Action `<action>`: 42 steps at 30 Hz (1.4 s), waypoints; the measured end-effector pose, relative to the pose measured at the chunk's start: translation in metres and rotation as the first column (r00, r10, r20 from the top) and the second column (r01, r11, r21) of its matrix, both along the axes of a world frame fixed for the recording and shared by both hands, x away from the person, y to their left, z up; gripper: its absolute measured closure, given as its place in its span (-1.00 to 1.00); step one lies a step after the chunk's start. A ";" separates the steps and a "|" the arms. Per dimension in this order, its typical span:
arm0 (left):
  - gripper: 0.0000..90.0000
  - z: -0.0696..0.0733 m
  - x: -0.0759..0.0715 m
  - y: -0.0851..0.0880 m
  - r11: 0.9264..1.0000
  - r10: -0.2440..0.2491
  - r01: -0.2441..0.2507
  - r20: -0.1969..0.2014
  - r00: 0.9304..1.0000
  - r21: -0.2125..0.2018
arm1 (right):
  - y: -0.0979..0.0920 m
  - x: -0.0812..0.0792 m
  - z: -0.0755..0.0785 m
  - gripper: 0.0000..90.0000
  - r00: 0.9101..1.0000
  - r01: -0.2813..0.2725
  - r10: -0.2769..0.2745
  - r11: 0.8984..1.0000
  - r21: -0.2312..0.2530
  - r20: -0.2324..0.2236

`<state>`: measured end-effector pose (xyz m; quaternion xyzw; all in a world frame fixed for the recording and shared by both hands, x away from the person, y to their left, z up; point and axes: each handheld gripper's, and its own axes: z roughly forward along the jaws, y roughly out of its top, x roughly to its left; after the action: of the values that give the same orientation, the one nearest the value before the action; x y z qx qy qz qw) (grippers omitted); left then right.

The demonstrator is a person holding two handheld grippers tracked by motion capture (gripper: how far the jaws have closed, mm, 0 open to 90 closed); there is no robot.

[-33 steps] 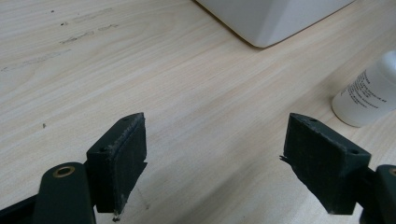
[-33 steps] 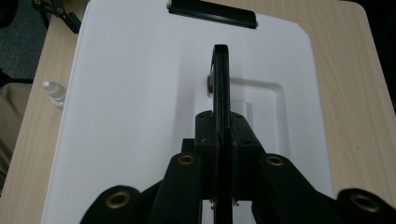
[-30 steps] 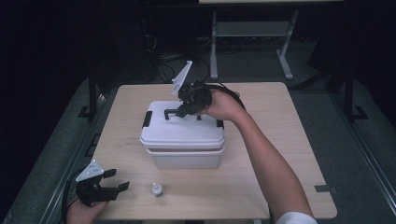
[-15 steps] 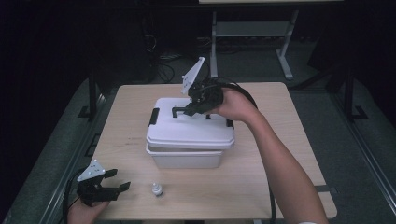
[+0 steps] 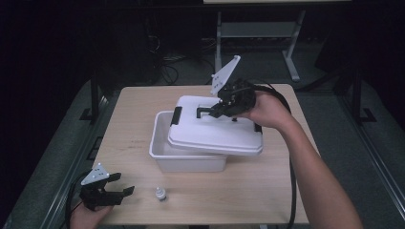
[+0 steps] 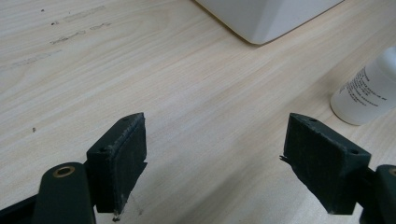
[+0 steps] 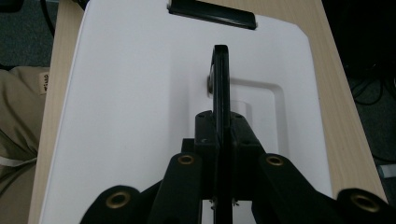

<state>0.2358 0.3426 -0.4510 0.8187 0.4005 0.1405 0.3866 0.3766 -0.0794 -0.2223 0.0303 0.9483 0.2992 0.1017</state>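
A white lid [image 5: 215, 131] with a black handle [image 5: 205, 112] hangs tilted over a white box [image 5: 186, 160] mid-table, shifted right so the box's left side stands uncovered. My right gripper [image 5: 215, 110] is shut on that handle; in the right gripper view the jaws [image 7: 220, 126] pinch the thin black handle [image 7: 220, 74] above the lid [image 7: 140, 93]. My left gripper [image 5: 122, 193] rests open at the table's front left corner, nothing between its jaws. A small white bottle [image 5: 161, 194] stands just to its right, also the bottle [image 6: 369, 88] beside the open left gripper [image 6: 215, 154].
The wooden table [image 5: 267, 195] has free room at the front and right. A black latch [image 5: 177, 114] sits on the lid's left end. The box's corner [image 6: 266, 18] lies ahead of the left jaws. Dark floor, cables and a metal stand lie beyond the far edge.
The right gripper has lifted the lid off the box and carried it to the right and up, uncovering the box's left side. The left gripper has kept still.
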 end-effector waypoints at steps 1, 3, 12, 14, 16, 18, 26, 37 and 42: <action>-0.53 0.000 0.000 0.000 1.000 -0.001 0.001 0.000 1.000 0.001 | -0.004 -0.001 0.000 0.87 1.000 0.004 -0.004 1.000 0.003 -0.002; -0.53 0.000 0.000 -0.001 1.000 -0.002 0.002 -0.001 1.000 0.003 | -0.011 -0.004 0.001 0.87 1.000 0.011 -0.011 1.000 0.003 0.001; -0.53 -0.001 0.001 -0.004 1.000 -0.009 0.009 -0.006 1.000 0.007 | -0.036 -0.015 0.000 0.87 0.999 0.046 -0.046 0.999 0.007 0.003; -0.53 -0.001 0.001 -0.004 1.000 -0.010 0.010 -0.007 1.000 0.006 | -0.042 -0.018 0.001 0.87 0.999 0.052 -0.052 0.999 0.008 0.006; -0.53 -0.001 0.001 -0.004 1.000 -0.009 0.009 -0.008 1.000 0.007 | -0.048 -0.021 0.002 0.87 0.998 0.063 -0.063 0.998 0.011 0.006; -0.53 -0.001 0.001 -0.003 1.000 -0.007 0.007 -0.010 1.000 0.009 | -0.054 -0.023 0.002 0.87 0.998 0.070 -0.070 0.997 0.011 0.007; -0.53 -0.001 0.000 -0.003 1.000 -0.009 0.009 -0.010 1.000 0.012 | -0.076 -0.032 0.000 0.87 0.994 0.109 -0.109 0.994 0.018 0.006; -0.53 -0.001 0.000 -0.004 1.000 -0.010 0.010 -0.011 1.000 0.013 | -0.106 -0.044 -0.004 0.87 0.988 0.155 -0.155 0.988 0.018 0.002; -0.53 -0.002 0.000 -0.005 1.000 -0.009 0.009 -0.013 1.000 0.011 | -0.120 -0.049 -0.007 0.87 0.984 0.180 -0.180 0.984 0.020 -0.002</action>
<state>0.2357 0.3378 -0.4526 0.8236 0.3987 0.1357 0.3799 0.3278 -0.1989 -0.2293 0.1167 0.9387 0.2983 0.1276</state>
